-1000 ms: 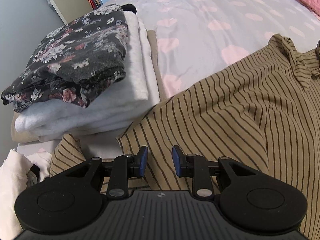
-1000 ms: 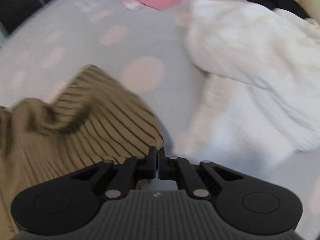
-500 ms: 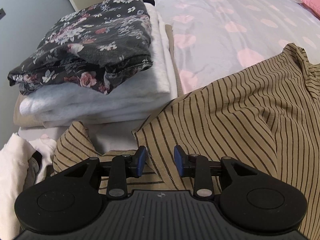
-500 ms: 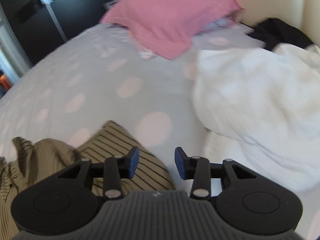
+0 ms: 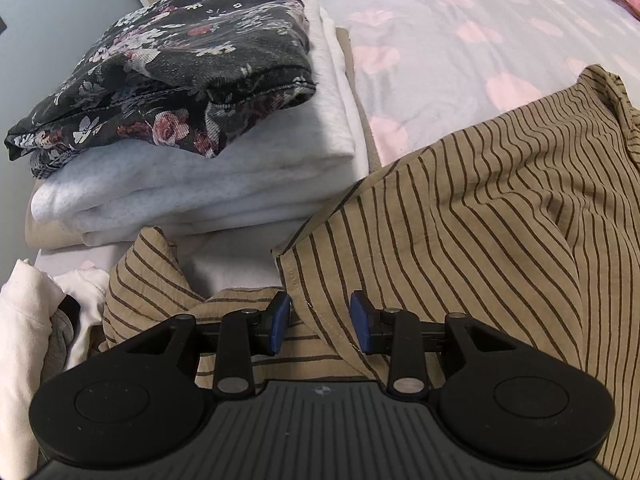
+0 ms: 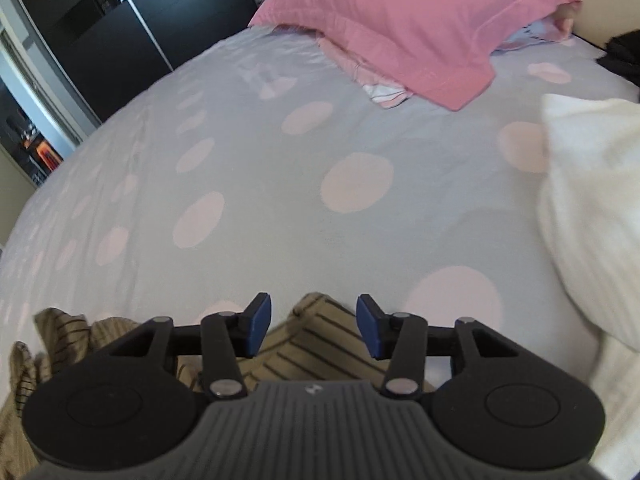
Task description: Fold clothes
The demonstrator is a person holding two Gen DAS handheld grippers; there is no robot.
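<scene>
A tan shirt with dark stripes (image 5: 480,216) lies spread on the bed. My left gripper (image 5: 320,322) hovers over its near hem; the jaws are opening and a fold of the hem runs between the blue pads (image 5: 362,322) without being pinched. In the right wrist view my right gripper (image 6: 314,326) is above another corner of the striped shirt (image 6: 320,344). Its jaws are opening too, and the cloth lies below the pads (image 6: 368,326), not gripped.
A stack of folded clothes, a black floral garment (image 5: 180,60) on white ones (image 5: 208,184), sits at the bed's left edge. A pink pillow (image 6: 408,20) lies at the far end and a white fluffy blanket (image 6: 592,208) at the right. The spotted bedsheet (image 6: 280,168) stretches between.
My right gripper went from shut on the shirt's corner to open, let the cloth go, and swung up towards the pillow. My left gripper widened slightly and edged forward over the hem.
</scene>
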